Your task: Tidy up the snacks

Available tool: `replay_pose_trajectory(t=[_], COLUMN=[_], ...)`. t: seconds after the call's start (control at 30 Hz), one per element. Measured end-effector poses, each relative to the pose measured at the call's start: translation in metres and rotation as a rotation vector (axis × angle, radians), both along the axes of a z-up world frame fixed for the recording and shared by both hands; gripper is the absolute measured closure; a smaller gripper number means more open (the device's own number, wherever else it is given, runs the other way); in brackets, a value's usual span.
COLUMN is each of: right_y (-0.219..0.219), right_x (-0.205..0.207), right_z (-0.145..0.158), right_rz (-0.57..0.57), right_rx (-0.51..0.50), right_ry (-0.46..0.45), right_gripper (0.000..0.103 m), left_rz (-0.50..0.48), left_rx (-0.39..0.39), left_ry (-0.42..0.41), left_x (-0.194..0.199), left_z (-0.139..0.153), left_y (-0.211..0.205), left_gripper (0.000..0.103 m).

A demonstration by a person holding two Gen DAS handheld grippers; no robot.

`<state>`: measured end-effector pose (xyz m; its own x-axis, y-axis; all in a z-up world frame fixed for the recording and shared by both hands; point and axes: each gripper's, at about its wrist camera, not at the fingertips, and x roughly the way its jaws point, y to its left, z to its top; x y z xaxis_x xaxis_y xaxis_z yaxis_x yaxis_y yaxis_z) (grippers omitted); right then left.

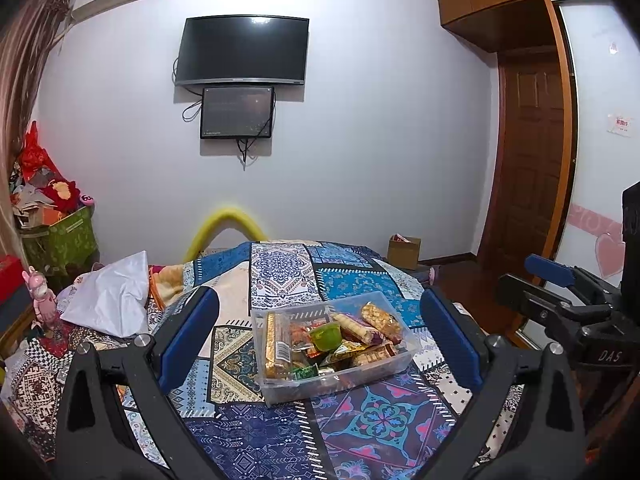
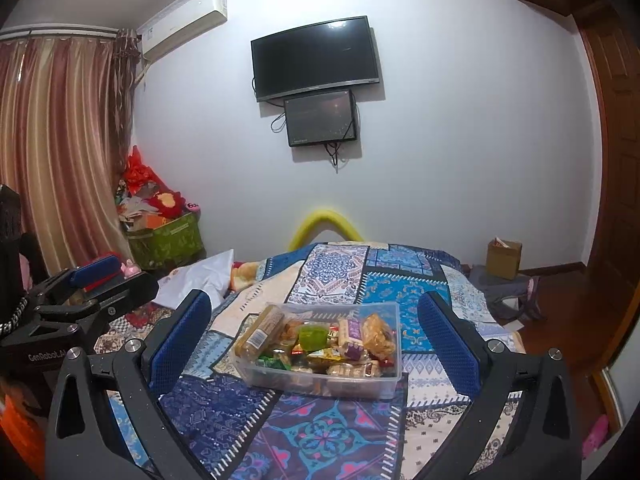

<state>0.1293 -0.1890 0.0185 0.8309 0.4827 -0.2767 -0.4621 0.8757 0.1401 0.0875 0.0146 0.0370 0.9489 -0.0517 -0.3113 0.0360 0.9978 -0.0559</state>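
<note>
A clear plastic bin (image 1: 408, 354) (image 2: 390, 380) full of wrapped snacks sits on a table with a blue patchwork cloth (image 1: 280, 432) (image 2: 320, 432). In it lie a gold-wrapped biscuit roll (image 1: 276, 344) (image 2: 258, 334), a green jelly cup (image 1: 326, 336) (image 2: 312, 336) and several bars. My left gripper (image 1: 320, 340) is open and empty, held back from the bin with its blue pads either side of it in view. My right gripper (image 2: 316, 340) is open and empty, likewise held back. Each gripper shows at the edge of the other's view, the right in the left wrist view (image 1: 560, 300), the left in the right wrist view (image 2: 92, 280).
A white plastic bag (image 1: 108, 300) (image 2: 200, 280) lies at the table's left. A green box of clutter (image 1: 68, 236) (image 2: 168, 240) stands by the curtain. A cardboard box (image 1: 404, 250) (image 2: 504, 258) sits on the floor at the right, near a wooden door (image 1: 528, 152).
</note>
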Motion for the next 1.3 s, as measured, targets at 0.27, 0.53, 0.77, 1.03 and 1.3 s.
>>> replay_pose_trajectory(t=[0.27, 0.53, 0.77, 1.03, 1.3], right_y=[0.0007, 0.0009, 0.0013, -0.0003, -0.0010], right_x=[-0.0012, -0.0031, -0.0029, -0.0017, -0.0025], right_z=[0.0008, 0.0020, 0.0046, 0.0032, 0.0016], right_rz=[0.004, 0.008, 0.009, 0.005, 0.002], right_rx=[-0.001, 0.001, -0.004, -0.004, -0.002], right_ry=[-0.003, -0.007, -0.016, -0.017, -0.019], right_gripper=[0.000, 0.000, 0.000, 0.000, 0.000], left_rz=[-0.002, -0.002, -0.001, -0.004, -0.016], left_rx=[-0.003, -0.006, -0.004, -0.010, -0.012], left_ry=[-0.001, -0.001, -0.009, -0.009, -0.011], left_x=[-0.0016, -0.0011, -0.0021, -0.0019, -0.0011], left_z=[0.0002, 0.0009, 0.0031, 0.0046, 0.0038], left_y=[0.0002, 0.0009, 0.0009, 0.0008, -0.0020], left_gripper=[0.001, 0.001, 0.001, 0.001, 0.001])
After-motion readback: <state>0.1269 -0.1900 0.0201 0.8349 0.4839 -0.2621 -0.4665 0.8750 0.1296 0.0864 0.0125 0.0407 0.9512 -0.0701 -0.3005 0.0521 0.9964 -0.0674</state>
